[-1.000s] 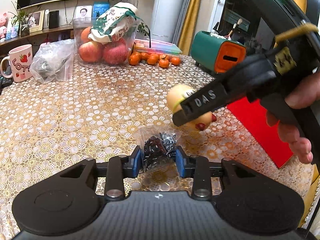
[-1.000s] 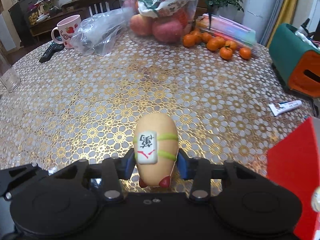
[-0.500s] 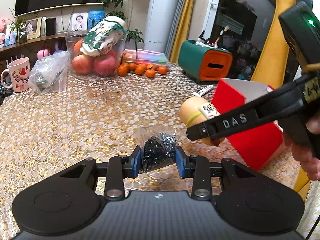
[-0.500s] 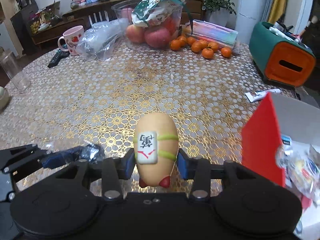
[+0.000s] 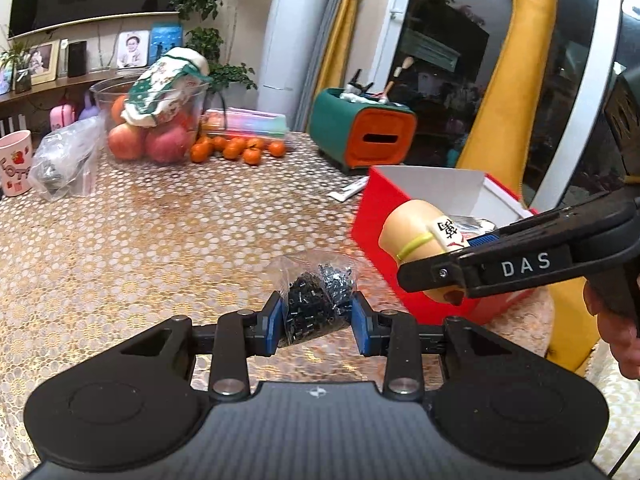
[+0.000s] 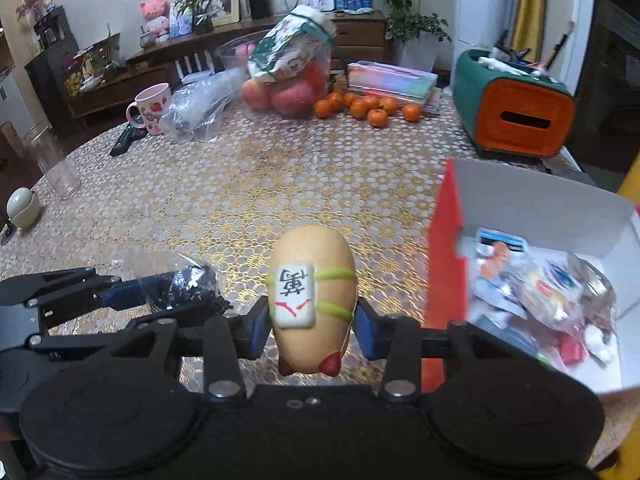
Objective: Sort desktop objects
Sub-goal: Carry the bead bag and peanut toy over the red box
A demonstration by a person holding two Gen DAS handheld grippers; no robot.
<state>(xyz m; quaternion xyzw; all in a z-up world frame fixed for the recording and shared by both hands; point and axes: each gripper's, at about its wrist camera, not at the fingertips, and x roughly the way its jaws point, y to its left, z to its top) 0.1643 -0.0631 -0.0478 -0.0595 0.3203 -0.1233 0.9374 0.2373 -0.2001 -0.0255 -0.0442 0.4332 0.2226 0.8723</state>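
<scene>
The red box (image 6: 444, 248) now looms large at the right of the counter (image 6: 280, 184), where a second ago only its corner showed; both loads have swung across and risen toward it. The right hand-held gripper (image 6: 312, 330) stays clamped on the tan mahjong-tile toy (image 6: 312, 292), just beside the box wall. The left hand-held gripper (image 5: 316, 322) keeps its pinch on the bag of small black parts (image 5: 316, 304), trailing. Looks like 2 drop-offs coming.

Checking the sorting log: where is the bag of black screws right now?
The bag of black screws is clamped in the left tongs above the tablecloth, left of the red box.
</scene>
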